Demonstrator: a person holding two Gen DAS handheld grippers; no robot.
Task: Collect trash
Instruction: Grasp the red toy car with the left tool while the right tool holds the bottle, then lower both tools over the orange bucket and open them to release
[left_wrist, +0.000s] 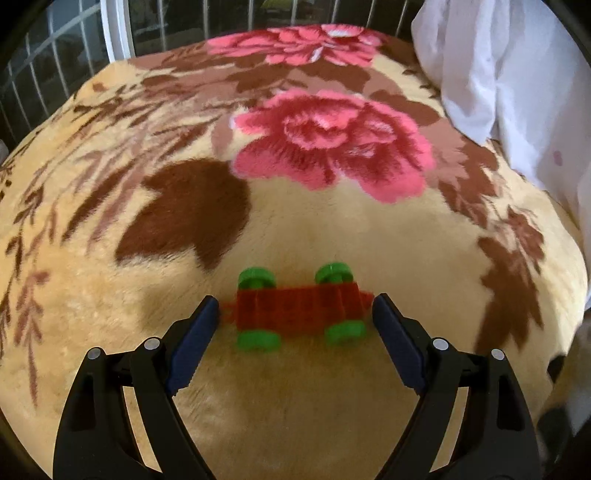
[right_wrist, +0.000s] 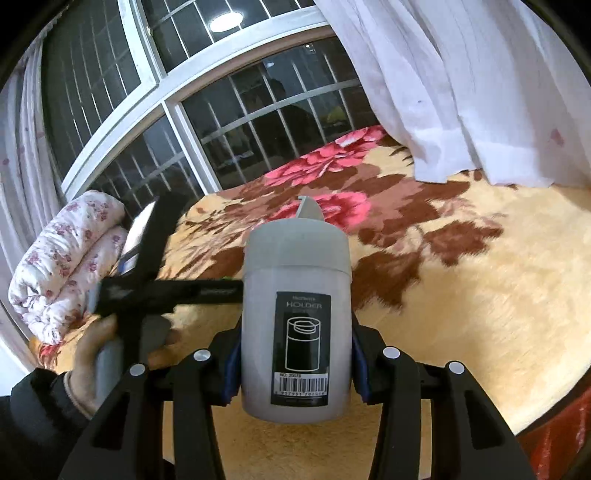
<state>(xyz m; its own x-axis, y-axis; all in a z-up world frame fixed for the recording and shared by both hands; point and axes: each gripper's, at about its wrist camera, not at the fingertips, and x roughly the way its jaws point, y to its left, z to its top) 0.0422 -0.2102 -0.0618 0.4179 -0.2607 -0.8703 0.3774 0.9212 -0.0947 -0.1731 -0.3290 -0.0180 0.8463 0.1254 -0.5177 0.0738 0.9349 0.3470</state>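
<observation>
With its jaws spread either side of a red toy car (left_wrist: 301, 308) mid-blanket (left_wrist: 332, 229), the steeply tilted left gripper (left_wrist: 295, 314) risks nudging it on green wheels (it would roll), while the right gripper (right_wrist: 295, 354) pinches a grey holder canister (right_wrist: 295, 325).

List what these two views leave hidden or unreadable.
- Right wrist view: the container's back and base, hidden by its own body and the right gripper.
- Right wrist view: small label print, too fine.
- Left wrist view: toy car details, blurred.
- Left wrist view: dark object at right edge, cut off.
</observation>
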